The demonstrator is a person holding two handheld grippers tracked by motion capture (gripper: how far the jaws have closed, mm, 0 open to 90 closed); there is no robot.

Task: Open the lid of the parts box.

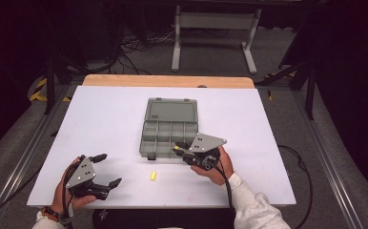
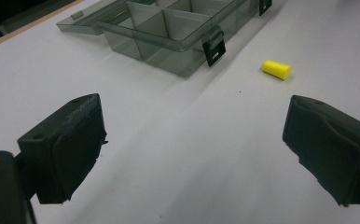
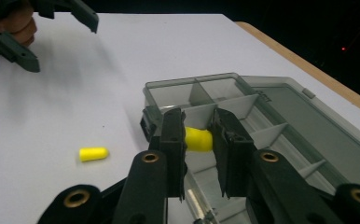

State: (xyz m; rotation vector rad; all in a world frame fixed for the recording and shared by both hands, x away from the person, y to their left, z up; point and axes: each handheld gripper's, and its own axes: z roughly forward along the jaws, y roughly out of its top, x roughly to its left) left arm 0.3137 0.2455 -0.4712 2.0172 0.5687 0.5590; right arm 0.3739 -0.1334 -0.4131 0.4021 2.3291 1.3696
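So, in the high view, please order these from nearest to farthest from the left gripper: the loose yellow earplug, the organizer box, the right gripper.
From the left gripper:
1. Loose yellow earplug, on the white table, right of it.
2. Organizer box, beyond the earplug, table centre.
3. Right gripper, at the box's near right corner.

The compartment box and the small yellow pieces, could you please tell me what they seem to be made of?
The compartment box looks like smoky grey see-through plastic with a smooth, slightly glossy finish: the dividers and the white table show through its walls. The yellow piece on the table and the one clamped in the right hand-held gripper look like soft matte foam, probably earplugs: rounded, tapered, with no shine.
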